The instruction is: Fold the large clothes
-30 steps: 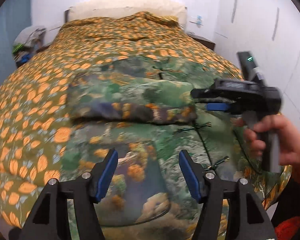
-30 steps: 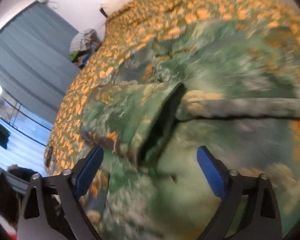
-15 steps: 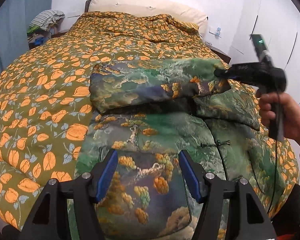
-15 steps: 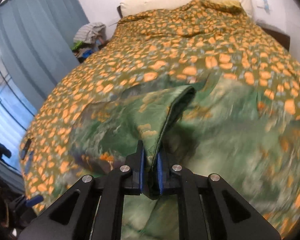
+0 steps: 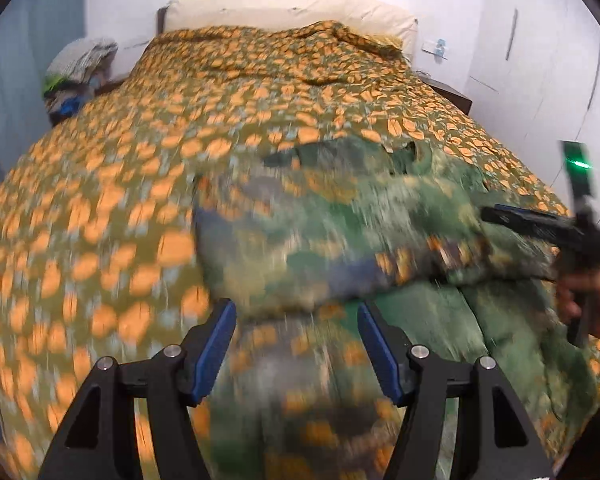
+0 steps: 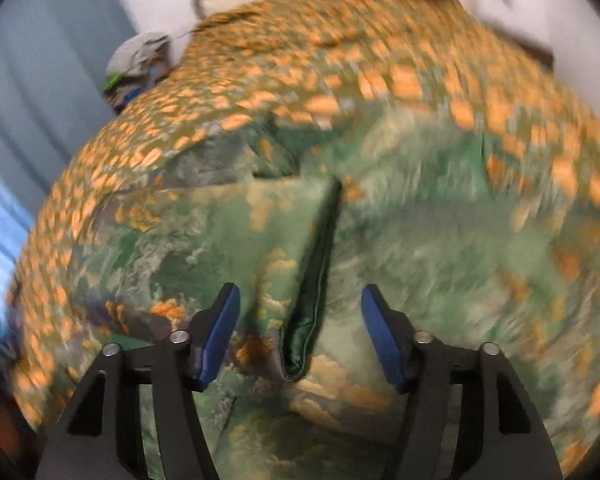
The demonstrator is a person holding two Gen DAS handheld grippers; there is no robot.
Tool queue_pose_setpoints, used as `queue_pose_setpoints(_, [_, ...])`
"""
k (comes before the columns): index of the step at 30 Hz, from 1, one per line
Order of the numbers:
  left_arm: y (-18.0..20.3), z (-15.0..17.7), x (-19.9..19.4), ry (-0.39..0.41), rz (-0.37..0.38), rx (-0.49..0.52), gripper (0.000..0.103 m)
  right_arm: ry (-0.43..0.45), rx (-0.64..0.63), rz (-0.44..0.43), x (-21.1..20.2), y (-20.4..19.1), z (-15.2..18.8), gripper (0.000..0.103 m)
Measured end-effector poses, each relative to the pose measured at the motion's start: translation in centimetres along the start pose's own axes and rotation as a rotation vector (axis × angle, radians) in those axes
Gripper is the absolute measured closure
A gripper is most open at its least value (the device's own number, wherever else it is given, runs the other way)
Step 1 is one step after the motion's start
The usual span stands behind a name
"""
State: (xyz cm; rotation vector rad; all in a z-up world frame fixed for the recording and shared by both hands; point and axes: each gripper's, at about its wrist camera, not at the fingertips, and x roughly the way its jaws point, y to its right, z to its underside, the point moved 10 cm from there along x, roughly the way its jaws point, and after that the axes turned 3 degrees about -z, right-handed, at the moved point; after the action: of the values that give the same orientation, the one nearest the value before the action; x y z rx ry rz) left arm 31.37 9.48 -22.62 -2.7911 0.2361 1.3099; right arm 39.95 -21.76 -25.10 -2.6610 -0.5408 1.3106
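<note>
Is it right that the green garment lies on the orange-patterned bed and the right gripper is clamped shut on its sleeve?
Not quite. The green garment does lie on the orange-patterned bed, but the right gripper is open: the right wrist view shows its blue fingers spread apart, with the dark sleeve edge lying loose between them, gripped by neither.

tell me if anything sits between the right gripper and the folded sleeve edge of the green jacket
Nothing visible does. The right gripper is open, and the jacket's folded sleeve edge lies directly between its fingers, on the orange-leaf bedspread.
</note>
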Motion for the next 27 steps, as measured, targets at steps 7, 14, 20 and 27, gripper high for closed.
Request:
queue_pose_setpoints(7, [-0.3, -1.4, 10.5, -0.138, -0.043, 0.016, 0.039, -0.064, -0.206, -0.053, 2.9, -4.9, 0.1, 0.066])
queue_pose_setpoints(14, [-0.4, -0.1, 12.2, -0.185, -0.048, 0.051, 0.039, -0.162, -0.089, -0.048, 7.7, -2.7, 2.7, 0.068])
queue_pose_setpoints(20, [-1.7, -4.6, 14.1, -0.202, 0.003, -0.038, 0.039, -0.155, -0.093, -0.062, 7.3, -2.7, 2.9, 0.068])
queue_pose_setpoints(27, [-3.4, -8.3, 19.6, -0.254, 0.009, -0.147, 0.037, -0.141, -0.089, -0.06, 7.0, -2.9, 3.0, 0.068])
